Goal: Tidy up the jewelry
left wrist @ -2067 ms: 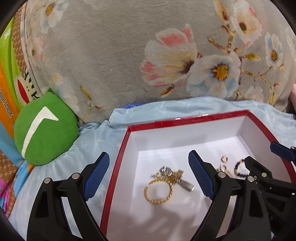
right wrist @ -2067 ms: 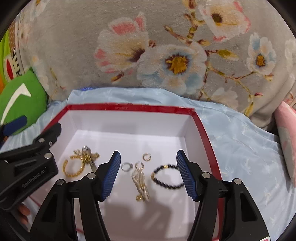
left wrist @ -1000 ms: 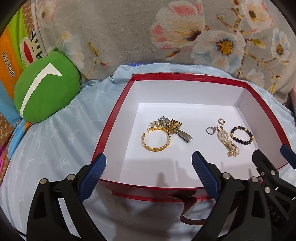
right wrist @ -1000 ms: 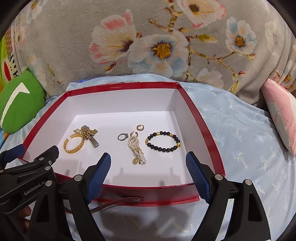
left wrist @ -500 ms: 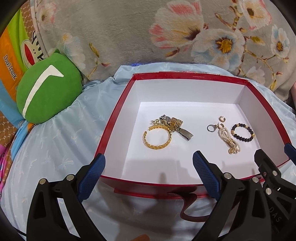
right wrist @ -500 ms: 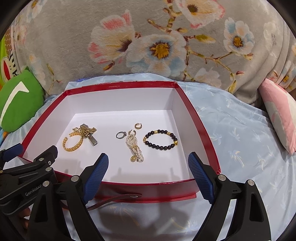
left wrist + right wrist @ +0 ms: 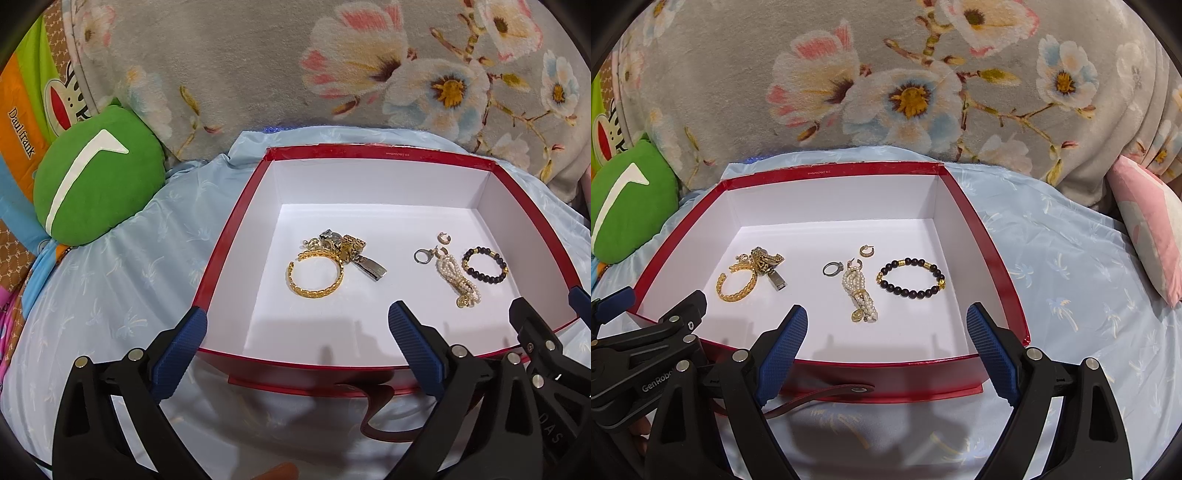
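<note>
Both grippers have pulled back toward the near side of the box since 2 s ago: then their fingers were over the box floor among the jewelry, now they sit at the front wall.

The left gripper (image 7: 295, 345) is wide open, holding nothing; its left finger (image 7: 181, 354) is outside the box's left front corner, its right finger (image 7: 415, 349) over the front rim. The right gripper (image 7: 886, 347) is also wide open and empty, both blue pads (image 7: 781, 352) straddling the front wall. Each gripper shows at the edge of the other's view, side by side.

The red box (image 7: 982, 236) with white interior lies on a pale blue sheet (image 7: 1071, 288). A dark red strap (image 7: 820, 397) lies on the sheet just in front of the box.

Jewelry all lies on the box floor, in two groups:
- Left group: gold bangle (image 7: 314, 275) touching a tangle of gold and silver chain (image 7: 338, 243), with a silver tag (image 7: 373, 269) sticking out to the right.
- Right group: silver ring (image 7: 832, 268), small gold hoop earring (image 7: 866, 251), pearl strand (image 7: 860, 293) folded on itself, black bead bracelet (image 7: 910, 277) with gold spacers. The ring sits just beside the top of the pearls; the bracelet lies apart, to their right.

Behind the box is a grey floral blanket (image 7: 886, 74). A green cushion (image 7: 92, 184) sits at left, a pink pillow (image 7: 1148, 221) at right.
</note>
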